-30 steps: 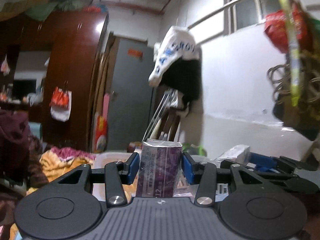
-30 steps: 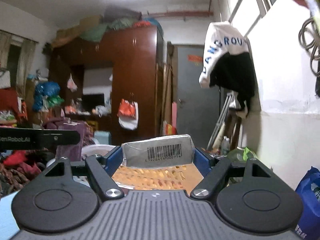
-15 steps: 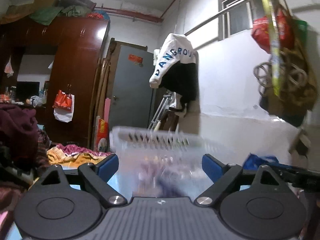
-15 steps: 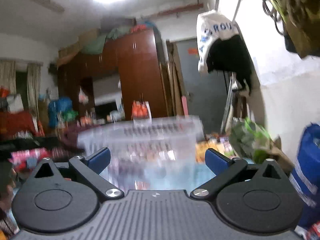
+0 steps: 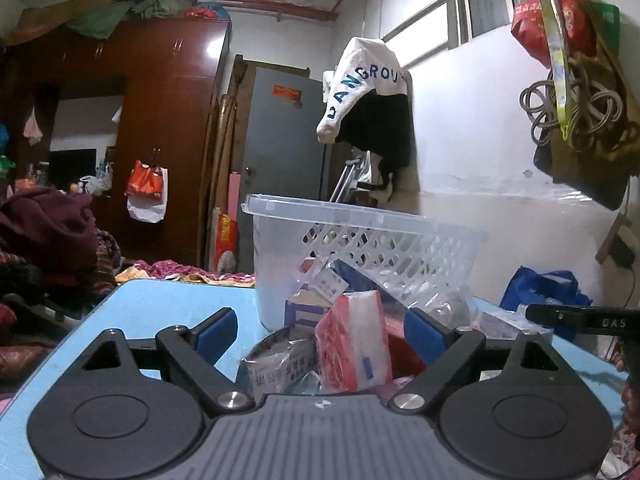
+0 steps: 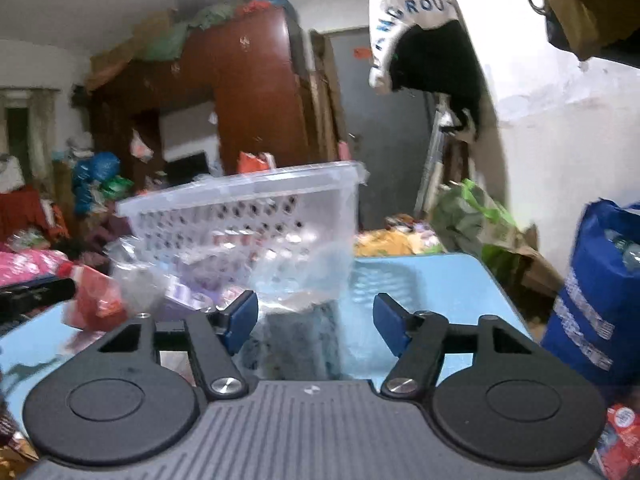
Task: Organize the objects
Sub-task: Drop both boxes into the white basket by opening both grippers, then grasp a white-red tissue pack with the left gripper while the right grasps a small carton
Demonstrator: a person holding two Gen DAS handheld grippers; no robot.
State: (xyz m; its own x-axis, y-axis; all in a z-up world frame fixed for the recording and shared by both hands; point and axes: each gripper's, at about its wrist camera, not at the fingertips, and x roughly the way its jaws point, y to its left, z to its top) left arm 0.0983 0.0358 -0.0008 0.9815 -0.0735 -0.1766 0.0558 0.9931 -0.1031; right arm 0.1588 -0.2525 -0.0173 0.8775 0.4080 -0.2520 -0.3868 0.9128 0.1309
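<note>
A clear perforated plastic basket stands on the blue table, also in the right wrist view, holding several packets. My left gripper is open; a red and white packet and a silver packet lie between its fingers, not gripped. My right gripper is open above a dark packet on the table. A red packet lies left of the basket.
A blue bag stands right of the table, also in the left wrist view. A green bag sits behind the table. Clothes pile at the left. A wardrobe and grey door stand behind.
Both grippers opened and let go: the left released the purple packet, the right the barcode packet. Both then tilted down and drew back, bringing the basket and table into view.
</note>
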